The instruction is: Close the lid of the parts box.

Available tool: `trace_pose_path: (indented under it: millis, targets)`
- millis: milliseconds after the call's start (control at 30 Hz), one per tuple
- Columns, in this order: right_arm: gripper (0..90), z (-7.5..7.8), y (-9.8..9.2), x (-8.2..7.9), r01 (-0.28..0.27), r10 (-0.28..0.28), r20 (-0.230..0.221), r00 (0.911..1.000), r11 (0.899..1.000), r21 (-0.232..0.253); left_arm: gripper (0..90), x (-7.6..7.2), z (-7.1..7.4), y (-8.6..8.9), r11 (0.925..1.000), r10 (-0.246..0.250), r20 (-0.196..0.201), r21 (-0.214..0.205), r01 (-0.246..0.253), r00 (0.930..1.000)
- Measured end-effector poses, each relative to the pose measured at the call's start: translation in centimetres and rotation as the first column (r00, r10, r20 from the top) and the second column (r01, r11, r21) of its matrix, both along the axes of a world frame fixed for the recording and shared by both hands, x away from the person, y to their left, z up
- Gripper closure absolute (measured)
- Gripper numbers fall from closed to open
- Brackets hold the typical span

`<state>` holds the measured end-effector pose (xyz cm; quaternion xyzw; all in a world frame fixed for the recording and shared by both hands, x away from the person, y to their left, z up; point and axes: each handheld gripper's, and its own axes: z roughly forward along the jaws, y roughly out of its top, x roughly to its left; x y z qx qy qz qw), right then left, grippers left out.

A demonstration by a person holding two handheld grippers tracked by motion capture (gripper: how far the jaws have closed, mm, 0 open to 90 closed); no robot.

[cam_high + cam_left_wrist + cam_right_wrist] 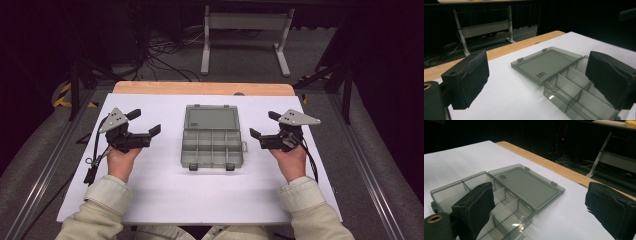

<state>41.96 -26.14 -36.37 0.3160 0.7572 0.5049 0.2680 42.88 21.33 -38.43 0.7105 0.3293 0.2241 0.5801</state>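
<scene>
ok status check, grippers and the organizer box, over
Left gripper and right gripper open, holding nothing, one either side of the box. Compartment box open, lid laid flat, compartments look empty. Nothing between grippers and box.

Smoky grey translucent compartment box; white table sheet; black grippers, grey top plates; cream sleeves; tan wooden table edge.

bright tabletop, dark surroundings, soft focus
</scene>
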Motion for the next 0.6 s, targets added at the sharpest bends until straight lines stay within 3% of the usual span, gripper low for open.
trace_pose_path:
  millis: [100, 433, 600]
  targets:
    - [8.5, -0.3, 0.2, 0.9, -0.003, 0.003, -0.017, 0.9999, 1.0, 0.005, 5.9, 1.0, 0.0, -0.5, 0.9997, -0.004, -0.011, -0.026, 0.003, 0.9999]
    - [8.5, -1.1, 0.4, 3.2, 0.003, -0.002, -0.048, 0.9989, 1.0, 0.015, 6.4, 3.6, -0.3, -2.4, 0.9991, -0.024, -0.021, 0.035, 0.024, 0.9995]
    - [8.5, -1.3, 0.8, 3.9, 0.005, -0.004, -0.049, 0.9988, 1.0, 0.007, 6.5, 4.6, -0.6, -3.0, 0.9992, -0.02, -0.032, 0.032, 0.022, 0.9993]
